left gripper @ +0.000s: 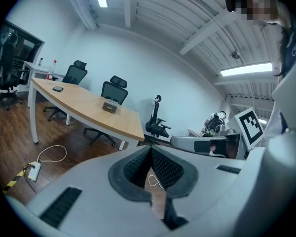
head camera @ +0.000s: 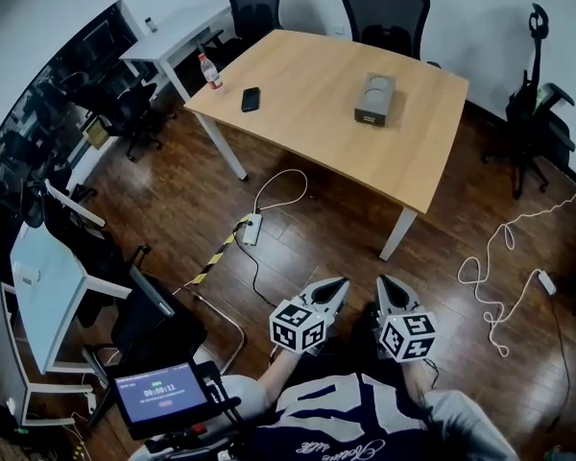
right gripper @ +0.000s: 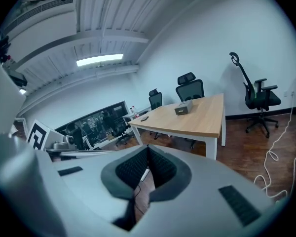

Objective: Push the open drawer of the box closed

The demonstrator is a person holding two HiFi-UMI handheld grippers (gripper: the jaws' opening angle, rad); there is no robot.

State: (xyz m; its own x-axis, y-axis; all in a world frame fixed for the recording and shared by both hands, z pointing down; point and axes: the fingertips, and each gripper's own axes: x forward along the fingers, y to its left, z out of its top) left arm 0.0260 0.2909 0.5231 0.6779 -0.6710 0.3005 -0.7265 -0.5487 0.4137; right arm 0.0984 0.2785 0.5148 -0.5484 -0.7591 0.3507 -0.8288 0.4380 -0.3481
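Observation:
The small grey box lies on the wooden table, right of its middle and far ahead of me. From here it is too small to tell how far its drawer stands out. It shows as a small block in the left gripper view and the right gripper view. My left gripper and right gripper hang side by side over the floor, well short of the table. Both grippers, left and right, are shut with nothing between the pads.
A black phone and a bottle sit at the table's left end. Office chairs stand behind it. A power strip with cables lies on the wooden floor between me and the table. A white cable trails at the right.

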